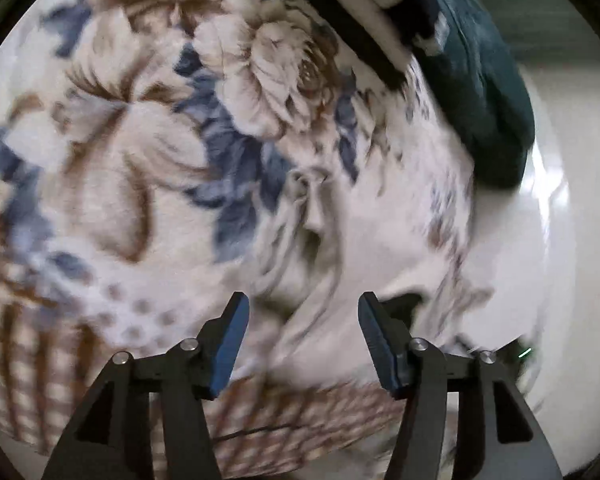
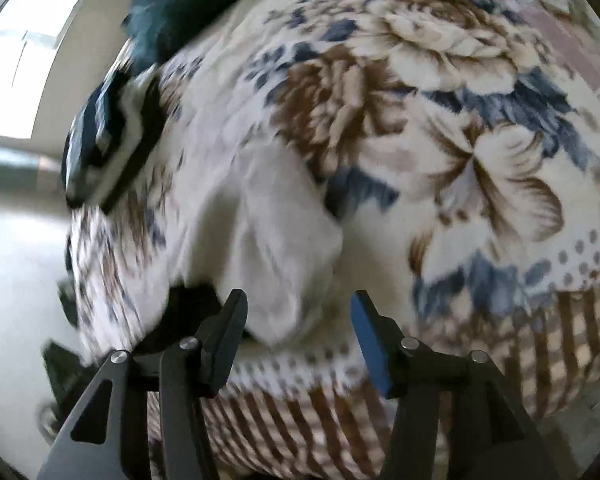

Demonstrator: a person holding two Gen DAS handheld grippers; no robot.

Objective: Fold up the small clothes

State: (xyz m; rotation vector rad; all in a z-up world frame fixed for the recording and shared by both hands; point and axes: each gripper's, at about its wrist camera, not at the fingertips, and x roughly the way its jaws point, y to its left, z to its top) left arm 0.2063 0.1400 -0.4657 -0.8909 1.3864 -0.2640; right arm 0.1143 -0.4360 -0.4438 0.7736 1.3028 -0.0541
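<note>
A small white garment [image 1: 320,232] lies crumpled on a floral blanket [image 1: 140,140], just beyond my left gripper [image 1: 303,300], which is open and empty above it. In the right wrist view the same white garment [image 2: 268,240] lies ahead of my right gripper [image 2: 298,298], which is open and empty, with the cloth's near end between the finger lines. Both views are blurred by motion.
A dark teal cloth heap [image 1: 488,80] and a black-and-white garment [image 2: 104,136] lie at the blanket's edge. The floral blanket [image 2: 460,120] has a brown checked border [image 2: 560,340]. A pale floor [image 2: 16,264] shows past the bed edge.
</note>
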